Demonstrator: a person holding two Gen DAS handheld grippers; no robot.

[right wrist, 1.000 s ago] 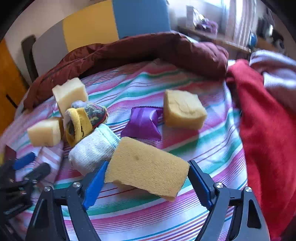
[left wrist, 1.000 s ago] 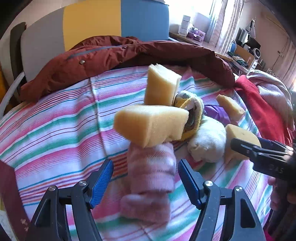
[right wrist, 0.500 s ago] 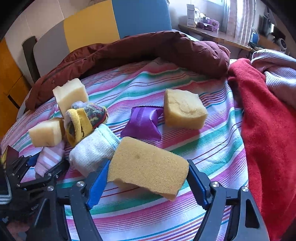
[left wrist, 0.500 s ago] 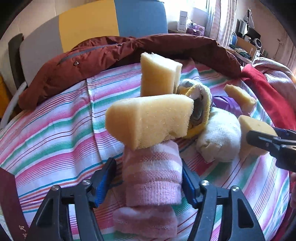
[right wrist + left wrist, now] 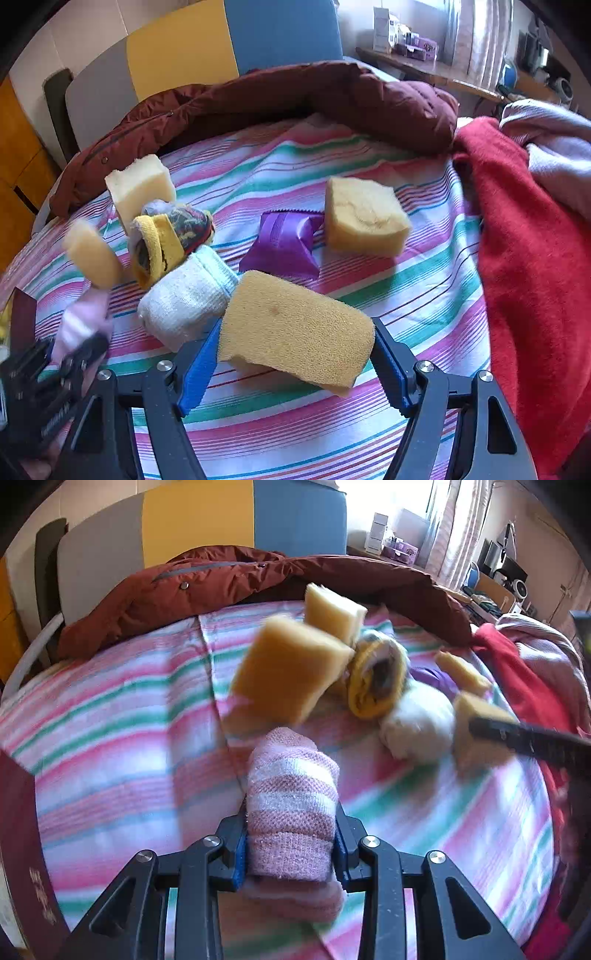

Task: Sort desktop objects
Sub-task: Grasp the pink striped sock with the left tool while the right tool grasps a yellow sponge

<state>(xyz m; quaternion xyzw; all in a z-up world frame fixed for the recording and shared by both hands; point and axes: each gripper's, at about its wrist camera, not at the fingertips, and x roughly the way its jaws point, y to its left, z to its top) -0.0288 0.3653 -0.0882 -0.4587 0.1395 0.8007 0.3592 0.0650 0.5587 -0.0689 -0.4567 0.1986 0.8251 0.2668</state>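
Nearest to you, your left gripper [image 5: 291, 845] is clenched on the pink striped sock roll [image 5: 291, 808], which sits squeezed between its blue pads. Your right gripper [image 5: 291, 365] has just been closing around the big yellow sponge [image 5: 295, 328]: the left pad touches its edge and the right pad looks to be at the other end, but you cannot tell whether the squeeze is firm yet.

Just beyond the left tongs a sponge block [image 5: 291, 675] hangs blurred above the bedspread, seemingly tumbling off the sock. Just ahead and left of the right tongs lies the white sock roll [image 5: 188, 295], then the yellow patterned sock roll [image 5: 170, 240] and a pale sponge [image 5: 140, 188] behind it. Straight ahead sit the purple packet [image 5: 282, 243] and another sponge [image 5: 365, 218].

Sorting looks barely begun: socks, sponges and packet are mixed together, no separate groups yet.

Writing shows on the dark red book [image 5: 26, 867] left of the left tongs, but you cannot read it.
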